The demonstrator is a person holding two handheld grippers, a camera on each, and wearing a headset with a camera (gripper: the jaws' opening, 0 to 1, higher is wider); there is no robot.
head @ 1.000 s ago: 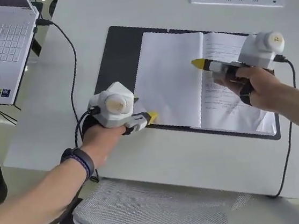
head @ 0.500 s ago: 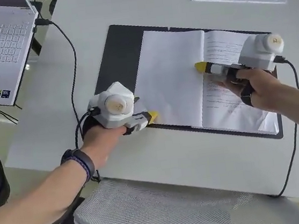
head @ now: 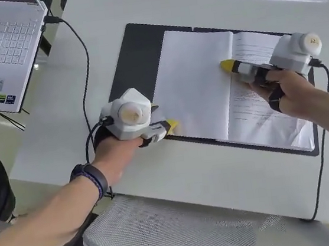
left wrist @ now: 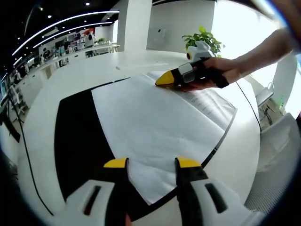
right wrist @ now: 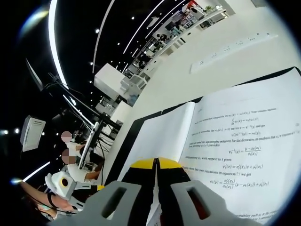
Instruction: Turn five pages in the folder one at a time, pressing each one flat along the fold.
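Head view: right gripper (head: pixel 227 66) (jaws clenched) on the folder (head: pixel 131 61) fold; left gripper (head: pixel 169 125), released, at the page (head: pixel 193 84) edge.

We hold our left gripper (head: pixel 168 125) low at the near left, its fingers (left wrist: pixel 116 163) spread apart. Our right gripper (head: pixel 227 65) reaches in from the far right, fingers pressed together, tips pointing left.

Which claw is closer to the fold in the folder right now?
Right. The right claw rests at the fold; the left claw sits off at the near left corner of the blank page.
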